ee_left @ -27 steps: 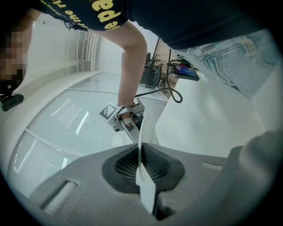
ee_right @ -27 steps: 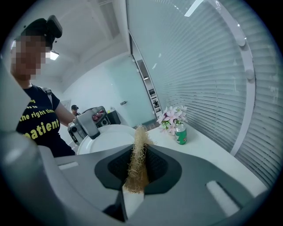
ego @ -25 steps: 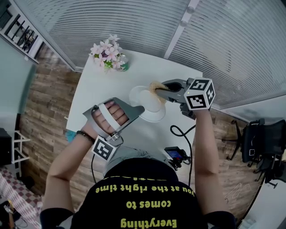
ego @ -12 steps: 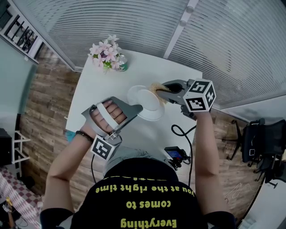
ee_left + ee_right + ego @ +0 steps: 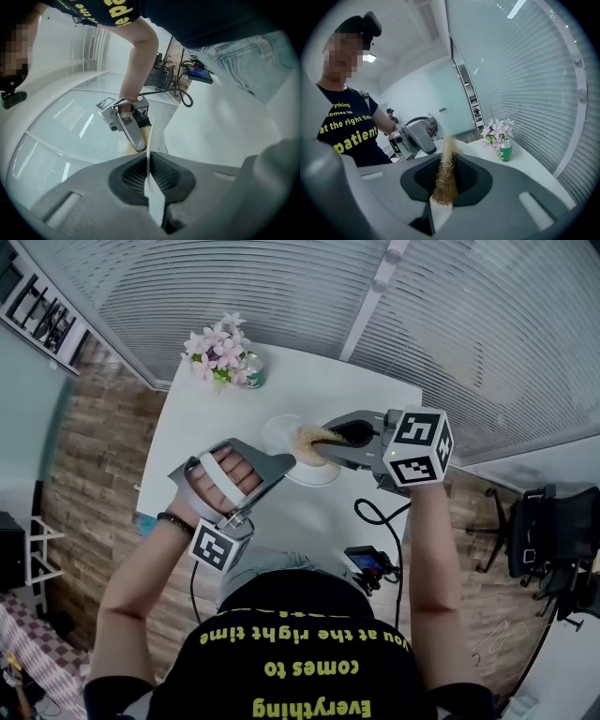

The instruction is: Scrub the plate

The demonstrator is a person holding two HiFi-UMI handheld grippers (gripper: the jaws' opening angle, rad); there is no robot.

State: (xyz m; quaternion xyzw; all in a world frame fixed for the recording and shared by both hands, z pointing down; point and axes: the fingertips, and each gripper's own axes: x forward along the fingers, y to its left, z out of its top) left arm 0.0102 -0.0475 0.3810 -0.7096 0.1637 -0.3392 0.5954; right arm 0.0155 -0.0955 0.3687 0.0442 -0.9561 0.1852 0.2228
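white plate (image 5: 278,434) clamped in left tool (image 5: 288,464), tan fibre scrubber (image 5: 307,439) pinched in right tool (image 5: 324,443)

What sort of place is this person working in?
Probably an office or meeting room rather than a kitchen. The walls are covered by grey horizontal blinds, a black swivel office chair stands on the brown wood-plank floor, and the work surface is a plain white table.

R tongs (image 5: 325,440) slid left, scrubber (image 5: 306,439) over plate (image 5: 315,473)
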